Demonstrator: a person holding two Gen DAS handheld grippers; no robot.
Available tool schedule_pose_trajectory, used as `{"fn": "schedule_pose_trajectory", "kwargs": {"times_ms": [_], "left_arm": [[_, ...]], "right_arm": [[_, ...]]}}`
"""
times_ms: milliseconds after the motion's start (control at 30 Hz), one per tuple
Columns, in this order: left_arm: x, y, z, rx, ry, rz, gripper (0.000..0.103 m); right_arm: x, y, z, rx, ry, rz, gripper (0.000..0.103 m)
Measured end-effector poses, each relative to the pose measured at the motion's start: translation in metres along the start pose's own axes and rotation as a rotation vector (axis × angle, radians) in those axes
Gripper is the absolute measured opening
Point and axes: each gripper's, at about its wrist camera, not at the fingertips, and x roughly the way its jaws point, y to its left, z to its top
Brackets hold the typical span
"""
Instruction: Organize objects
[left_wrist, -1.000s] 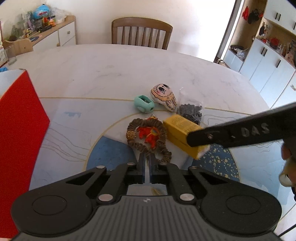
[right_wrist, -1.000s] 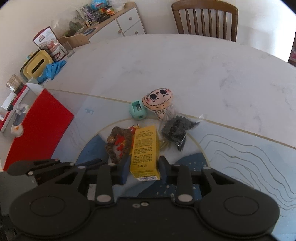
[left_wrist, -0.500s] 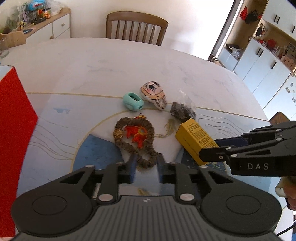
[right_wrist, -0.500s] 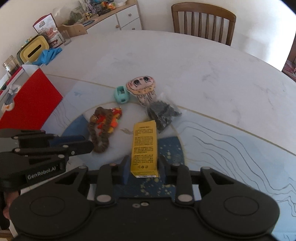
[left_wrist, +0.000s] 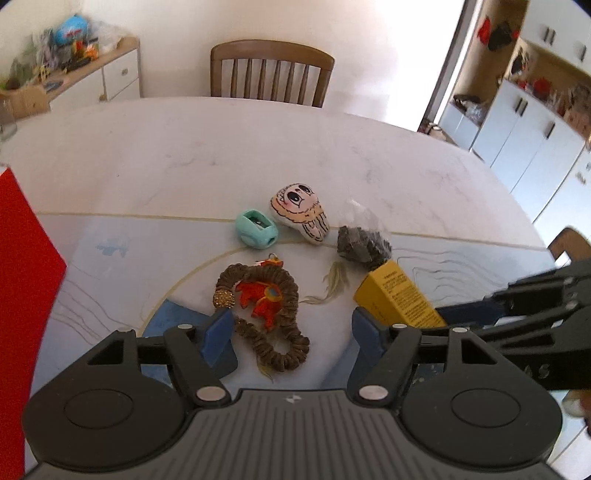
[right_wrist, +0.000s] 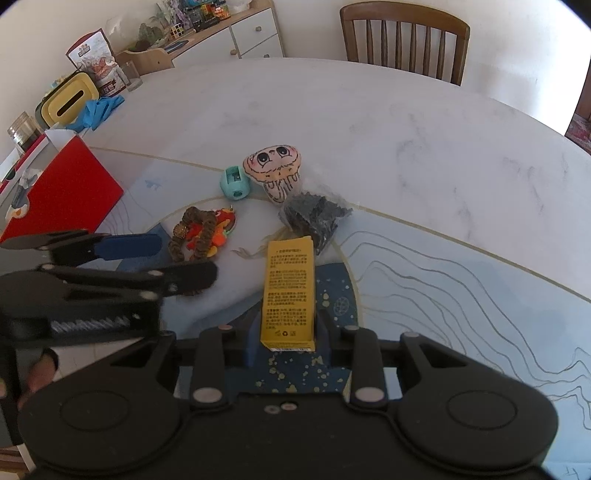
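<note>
My left gripper (left_wrist: 291, 332) hangs over a brown braided cord with a red ornament (left_wrist: 266, 302); its jaws are opening and stand wide either side of the cord's lower loop, pads clear of it. The cord lies flat on the mat. My right gripper (right_wrist: 287, 336) is shut on a yellow box (right_wrist: 288, 291), holding it by its near end, lengthways, just above the mat. In the left wrist view the yellow box (left_wrist: 395, 295) and right gripper (left_wrist: 443, 321) sit to the right. The left gripper (right_wrist: 177, 260) shows at the left of the right wrist view, beside the cord (right_wrist: 201, 236).
Beyond the cord lie a teal sharpener (left_wrist: 256, 232), a jellyfish-face plush (left_wrist: 301, 212) and a clear bag of dark bits (left_wrist: 364, 245). A red box (right_wrist: 62, 192) stands at the left. A yellow tissue box (right_wrist: 68, 101) and blue cloth (right_wrist: 98, 110) sit far left; a chair (left_wrist: 271, 74) behind the table (left_wrist: 184, 147).
My left gripper's jaws went from shut to wide apart over the cord. The right gripper drew the yellow box away from the cord, toward the right of the left wrist view.
</note>
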Motion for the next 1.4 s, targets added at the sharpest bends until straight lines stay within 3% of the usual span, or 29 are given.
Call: {"fn": "schedule_pose_trajectory", "kwargs": {"times_ms": [100,233,367,433,700,900,1200,1367,1400], "left_arm": [[0.001,-0.002,-0.002,0.016,-0.007,0.004,0.066],[0.006,-0.003,-0.003,0.036,0.013,0.015,0.038],[0.007,-0.001,-0.005,0.034,0.022,0.026,0.028],[0.008,-0.002,-0.006,0.034,0.026,0.043,0.018],[0.006,0.004,-0.004,0.018,0.03,0.022,0.003],[-0.009,0.023,-0.006,-0.035,0.012,0.005,0.001],[-0.022,0.038,-0.009,-0.05,0.024,-0.013,0.001],[-0.013,0.038,-0.004,-0.053,0.057,-0.069,0.008],[-0.011,0.036,-0.005,-0.042,0.063,-0.074,0.013]], "right_arm": [[0.0,-0.002,0.001,0.002,-0.002,0.003,0.03],[0.001,-0.004,0.002,0.001,-0.001,0.004,0.031],[0.002,-0.003,0.004,-0.001,0.001,0.007,0.032],[0.003,-0.003,0.005,-0.001,-0.001,0.007,0.032],[0.013,0.003,0.016,-0.002,-0.004,-0.015,0.037],[0.016,0.007,0.015,0.014,-0.017,-0.025,0.029],[0.002,0.016,0.006,-0.018,-0.037,-0.011,0.029],[0.004,0.016,0.003,-0.012,-0.026,-0.009,0.029],[0.005,0.016,0.002,-0.014,-0.022,-0.009,0.029]]}}
